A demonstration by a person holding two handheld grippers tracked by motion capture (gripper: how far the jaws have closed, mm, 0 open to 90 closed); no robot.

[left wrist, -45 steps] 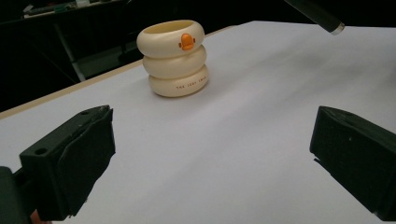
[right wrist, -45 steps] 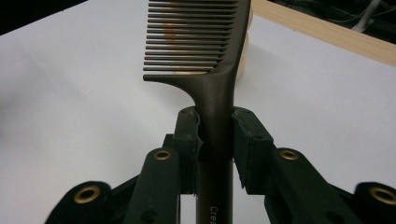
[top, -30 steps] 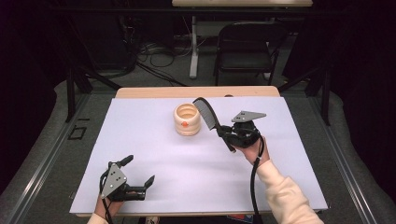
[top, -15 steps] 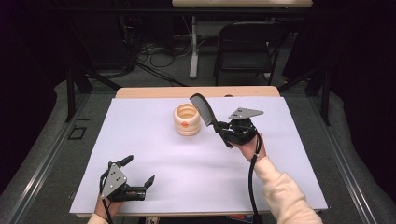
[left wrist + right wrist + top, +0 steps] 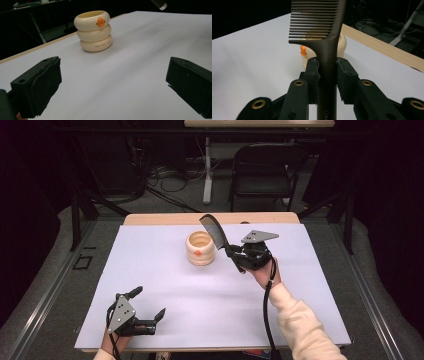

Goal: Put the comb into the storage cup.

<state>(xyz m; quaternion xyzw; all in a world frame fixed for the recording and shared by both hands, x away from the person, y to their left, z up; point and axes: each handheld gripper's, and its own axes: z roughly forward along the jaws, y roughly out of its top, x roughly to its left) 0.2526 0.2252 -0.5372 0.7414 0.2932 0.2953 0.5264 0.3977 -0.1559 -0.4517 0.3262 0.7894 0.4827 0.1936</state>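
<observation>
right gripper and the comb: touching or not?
Touching. In the right gripper view, the right gripper has both jaws pressed against the handle of the comb, no gap on either side.

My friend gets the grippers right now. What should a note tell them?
Right gripper: shut on the dark comb, gripping its handle, teeth end raised beside the cup's rim.
Left gripper: open, holding nothing, low at the near left of the white table.
Cream duck cup: upright at the table's middle far side; whether anything is inside cannot be seen.
Done: comb picked up and carried to the cup.
Left: probably lowering the comb into the cup, then letting go.
</observation>
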